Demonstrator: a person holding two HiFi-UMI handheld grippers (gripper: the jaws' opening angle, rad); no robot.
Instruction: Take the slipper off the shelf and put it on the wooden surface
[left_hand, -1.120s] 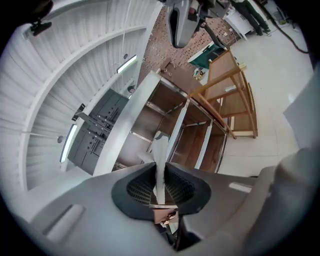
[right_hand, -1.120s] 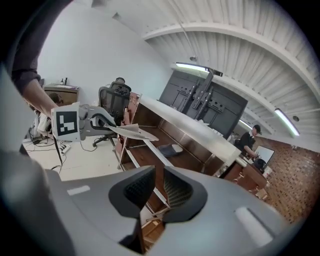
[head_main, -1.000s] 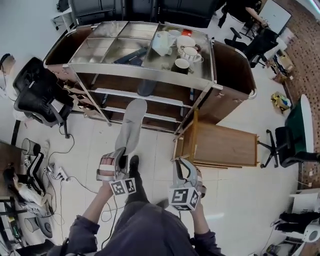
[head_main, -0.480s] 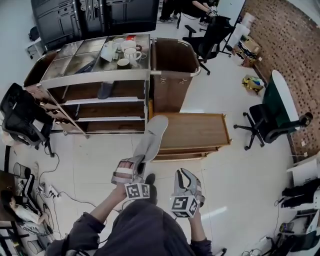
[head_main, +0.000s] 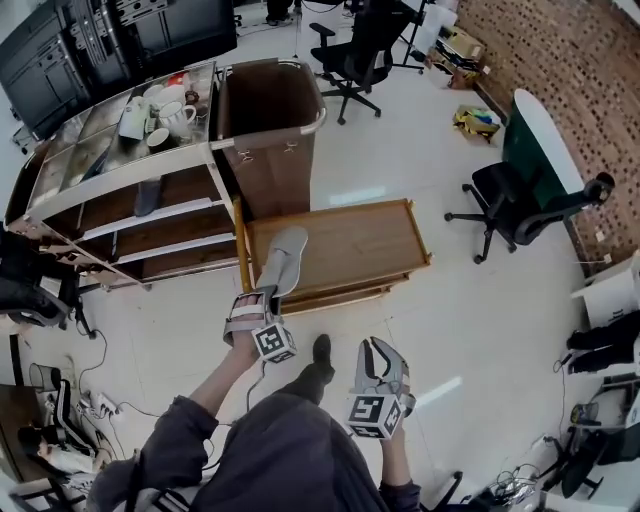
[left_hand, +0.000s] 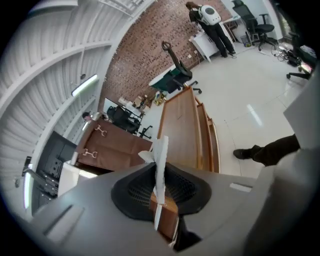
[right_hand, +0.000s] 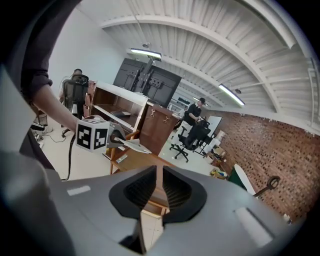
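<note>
A grey slipper (head_main: 282, 258) sticks out ahead of my left gripper (head_main: 262, 296), which is shut on its heel end. The toe reaches over the left edge of the low wooden surface (head_main: 350, 240). In the left gripper view the slipper (left_hand: 161, 150) shows edge-on as a thin pale strip pinched between the pads, with the wooden surface (left_hand: 177, 130) beyond. My right gripper (head_main: 378, 350) hangs lower right over the floor, shut with nothing in it. In the right gripper view its jaws (right_hand: 159, 172) meet, and the left gripper's marker cube (right_hand: 94, 135) and the slipper (right_hand: 135, 146) show ahead.
A metal-topped shelf cart (head_main: 110, 160) with cups stands at the left, with another dark slipper (head_main: 148, 197) on its shelf. A brown bin (head_main: 270, 100) adjoins it. An office chair (head_main: 510, 200) stands right of the wooden surface. The person's shoe (head_main: 320, 352) is on the tiled floor.
The view has swung from the shelf cart to the wooden surface. My left gripper has carried the slipper away from the shelf to the surface's left edge. The right gripper moved along, still shut.
</note>
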